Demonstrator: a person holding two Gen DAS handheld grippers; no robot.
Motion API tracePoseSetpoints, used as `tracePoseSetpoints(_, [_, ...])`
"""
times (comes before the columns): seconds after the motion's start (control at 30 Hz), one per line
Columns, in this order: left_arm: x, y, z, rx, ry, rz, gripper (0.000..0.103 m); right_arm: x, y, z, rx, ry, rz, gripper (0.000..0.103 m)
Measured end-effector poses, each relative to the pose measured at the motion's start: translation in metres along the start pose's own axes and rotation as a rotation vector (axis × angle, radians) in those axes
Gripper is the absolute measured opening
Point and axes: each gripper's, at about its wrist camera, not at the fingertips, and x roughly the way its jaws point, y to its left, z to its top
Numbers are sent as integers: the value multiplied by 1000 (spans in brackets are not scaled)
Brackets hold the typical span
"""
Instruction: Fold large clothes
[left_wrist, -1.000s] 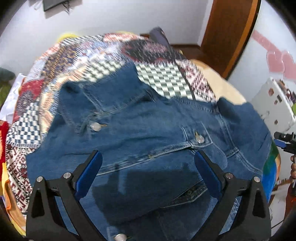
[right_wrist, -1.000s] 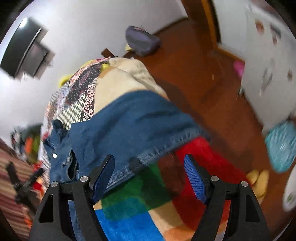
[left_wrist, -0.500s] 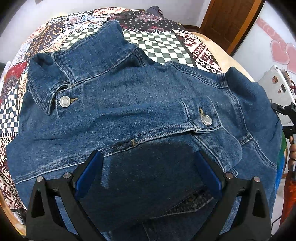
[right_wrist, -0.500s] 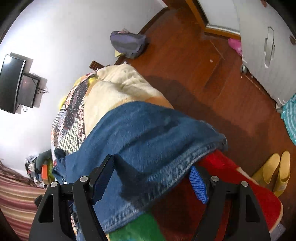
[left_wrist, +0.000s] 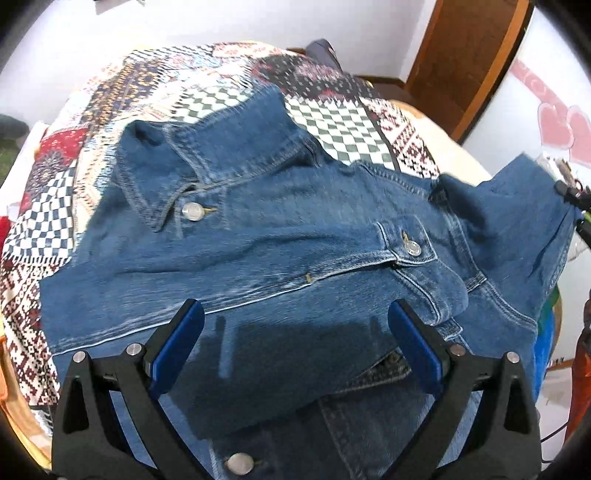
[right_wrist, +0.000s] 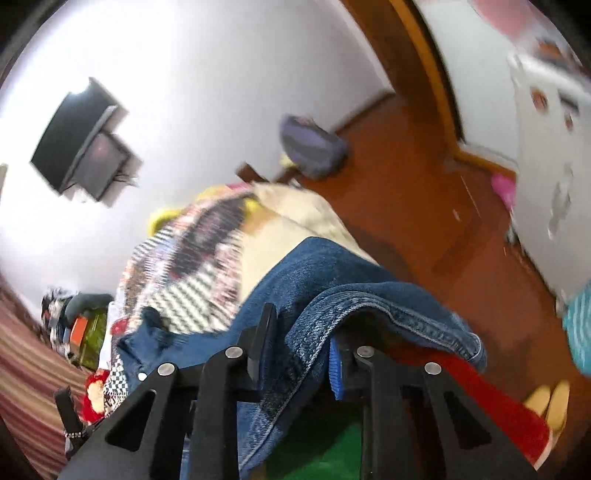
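Observation:
A blue denim jacket (left_wrist: 280, 251) lies front up on a patchwork quilt (left_wrist: 155, 92) on a bed, collar toward the far left. My left gripper (left_wrist: 295, 332) is open and empty, hovering just above the jacket's lower front. My right gripper (right_wrist: 299, 354) is shut on a fold of the jacket's edge (right_wrist: 314, 328) and holds it lifted off the bed. In the left wrist view that lifted side (left_wrist: 524, 206) stands up at the far right, with the right gripper's tip (left_wrist: 572, 195) at its top.
A wooden door (left_wrist: 469, 55) and brown floor (right_wrist: 413, 184) lie beyond the bed. A purple bag (right_wrist: 310, 144) sits on the floor by the wall. A white cabinet (right_wrist: 554, 147) stands right. Colourful red and green bedding (right_wrist: 480, 398) lies under the lifted fold. A TV (right_wrist: 81, 147) hangs on the wall.
My right gripper closed on the jacket's right edge and raised it. My left gripper pulled back a little from the jacket and stays open.

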Motion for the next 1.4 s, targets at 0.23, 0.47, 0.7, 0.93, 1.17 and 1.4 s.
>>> tracePoseSetpoints(0.23, [-38,28,-10,-54,-77,-3,100,-22,110,15,-183,-47,153,18])
tracePoseSetpoints(0.47, [-71,63,-30,-108,-131,13,100,13,204,-15,-223,64,288,18])
tracePoseSetpoints(0.7, [-99,98,-58,-173,-165,44,100,84,261,-93,-291,324,325,18])
tracePoseSetpoints(0.93, [-111,119,-81,-231,-179,49,100,141,269,-173,-373,656,299,18])
tracePoseSetpoints(1.17, [-103,115,-84,-227,-156,38,100,143,257,-208,-449,824,235,18])
tracePoseSetpoints(1.4, [-99,86,-67,-158,-152,45,100,98,248,-198,-570,744,231,18])
